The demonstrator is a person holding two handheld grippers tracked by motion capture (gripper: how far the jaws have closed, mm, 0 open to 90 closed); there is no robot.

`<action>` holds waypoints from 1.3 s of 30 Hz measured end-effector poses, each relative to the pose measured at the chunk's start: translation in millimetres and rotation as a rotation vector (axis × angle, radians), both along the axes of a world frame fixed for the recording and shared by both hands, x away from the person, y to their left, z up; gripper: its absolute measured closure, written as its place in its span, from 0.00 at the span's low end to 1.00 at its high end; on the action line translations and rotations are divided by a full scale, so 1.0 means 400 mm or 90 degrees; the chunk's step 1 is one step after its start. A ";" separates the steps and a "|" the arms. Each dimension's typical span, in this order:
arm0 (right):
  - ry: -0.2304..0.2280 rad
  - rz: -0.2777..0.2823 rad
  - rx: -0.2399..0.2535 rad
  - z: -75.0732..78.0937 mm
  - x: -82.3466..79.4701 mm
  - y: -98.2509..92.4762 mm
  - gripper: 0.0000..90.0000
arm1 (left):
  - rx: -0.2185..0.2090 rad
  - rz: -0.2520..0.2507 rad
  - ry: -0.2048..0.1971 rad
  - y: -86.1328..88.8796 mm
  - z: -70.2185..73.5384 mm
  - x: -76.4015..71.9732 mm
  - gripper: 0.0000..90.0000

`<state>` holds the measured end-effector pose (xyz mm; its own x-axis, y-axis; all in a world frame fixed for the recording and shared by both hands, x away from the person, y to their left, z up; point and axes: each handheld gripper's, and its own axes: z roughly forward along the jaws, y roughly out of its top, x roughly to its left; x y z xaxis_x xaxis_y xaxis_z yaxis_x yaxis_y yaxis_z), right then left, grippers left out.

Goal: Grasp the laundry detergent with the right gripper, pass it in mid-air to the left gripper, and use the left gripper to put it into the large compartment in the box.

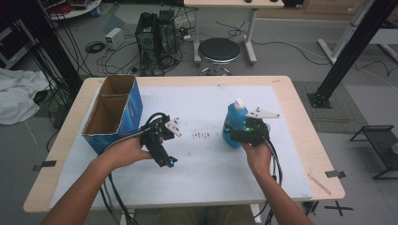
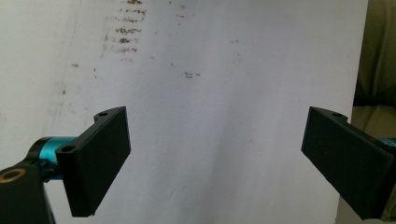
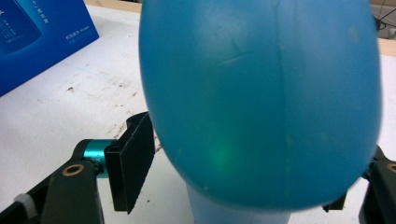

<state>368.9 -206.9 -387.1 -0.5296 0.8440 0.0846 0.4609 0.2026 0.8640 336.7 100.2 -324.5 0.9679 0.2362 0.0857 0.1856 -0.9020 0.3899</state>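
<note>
White mat (image 1: 211, 159): blue box (image 1: 115, 115) nr bottle (image 1: 233, 123)

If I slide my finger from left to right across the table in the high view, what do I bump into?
Open blue box → left gripper, jaws wide apart over the white sheet → little brown marks → blue bottle with the right gripper around it.
</note>
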 end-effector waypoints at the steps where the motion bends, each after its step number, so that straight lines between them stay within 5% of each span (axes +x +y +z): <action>1: 0.002 -0.001 -0.001 0.000 0.000 0.000 0.29 | -0.001 0.000 -0.001 -0.001 0.000 0.000 0.09; 6: -0.003 -0.002 0.003 -0.003 0.001 0.002 0.35 | 0.028 -0.024 -0.001 0.003 0.009 0.005 0.09; 22: -0.016 -0.021 -0.001 -0.009 0.005 -0.002 0.45 | 0.020 -0.018 0.000 0.003 0.005 0.004 0.09; 24: -0.015 -0.025 0.000 -0.009 0.004 0.002 0.45 | -0.005 0.006 0.000 -0.001 -0.001 -0.002 0.09; 33: -0.029 -0.033 0.002 -0.012 -0.002 0.003 0.47 | 0.022 -0.021 0.001 0.002 0.006 0.004 0.09; 39: -0.032 -0.016 -0.005 -0.010 -0.006 0.000 0.47 | -0.001 0.003 -0.001 0.003 0.001 -0.001 0.09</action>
<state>366.4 -206.8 -391.1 -0.5119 0.8575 0.0521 0.4220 0.1982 0.8846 336.3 101.5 -324.0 0.9666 0.2412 0.0864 0.1896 -0.9003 0.3917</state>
